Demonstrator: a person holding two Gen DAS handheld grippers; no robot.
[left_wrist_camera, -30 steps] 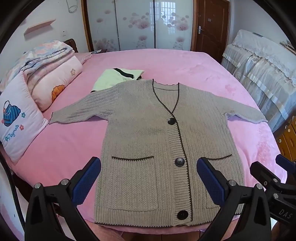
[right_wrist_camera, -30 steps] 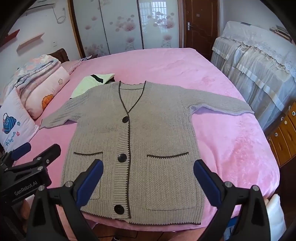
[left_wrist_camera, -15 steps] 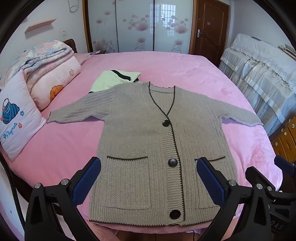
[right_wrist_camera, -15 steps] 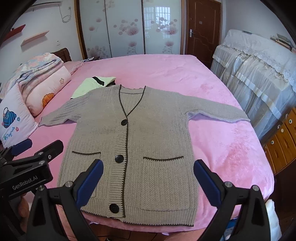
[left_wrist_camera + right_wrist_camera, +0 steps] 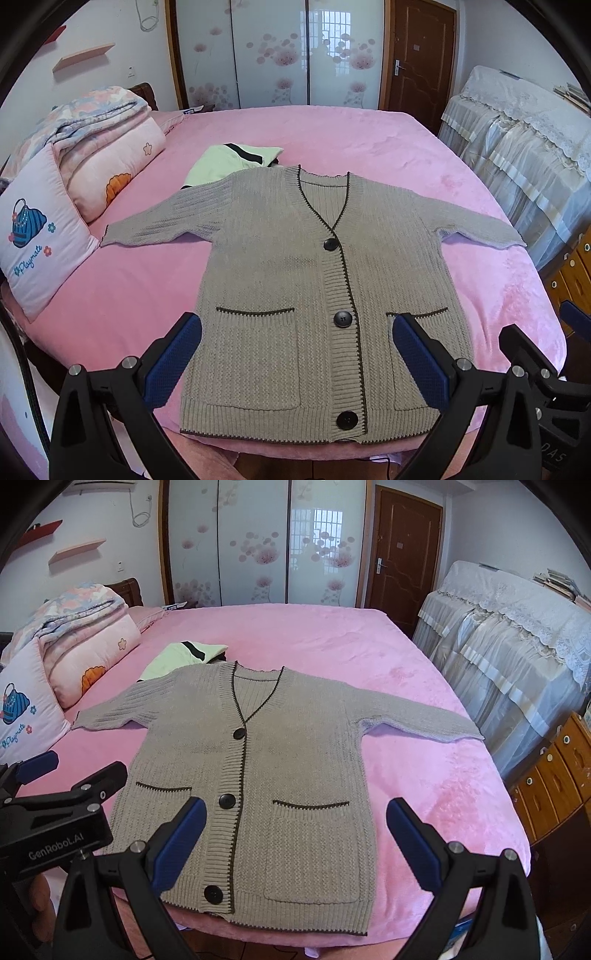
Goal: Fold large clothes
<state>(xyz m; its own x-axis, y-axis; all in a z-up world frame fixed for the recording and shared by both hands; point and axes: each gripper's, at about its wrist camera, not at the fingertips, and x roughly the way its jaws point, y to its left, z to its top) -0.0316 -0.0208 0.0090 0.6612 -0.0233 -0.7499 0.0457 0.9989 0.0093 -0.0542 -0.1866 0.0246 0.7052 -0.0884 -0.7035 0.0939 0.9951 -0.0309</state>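
From the left wrist, the cardigan (image 5: 295, 295) sits a little higher and farther off than a second ago, with more of the hem edge of the bed (image 5: 122, 295) showing beneath it. It lies flat, buttoned, sleeves spread, hem toward the left claw (image 5: 295, 365). That claw is spread wide and holds nothing; its pads hang over the two pockets, above the knit. The right claw's body pokes in past the cardigan's right hem corner. Left of the cardigan the pink cover is bare up to the pillow (image 5: 37, 236); a green garment (image 5: 225, 162) is tucked under its left shoulder.

From the right wrist, the cardigan (image 5: 251, 768) has likewise drawn back and centred. The right claw (image 5: 295, 842) gapes wide, empty, above the hem; one pad is over the button band, the other past the cardigan's right side seam. The left claw (image 5: 70, 779) hovers off the left hem. Right of the cardigan, bare cover runs to the bed's edge.
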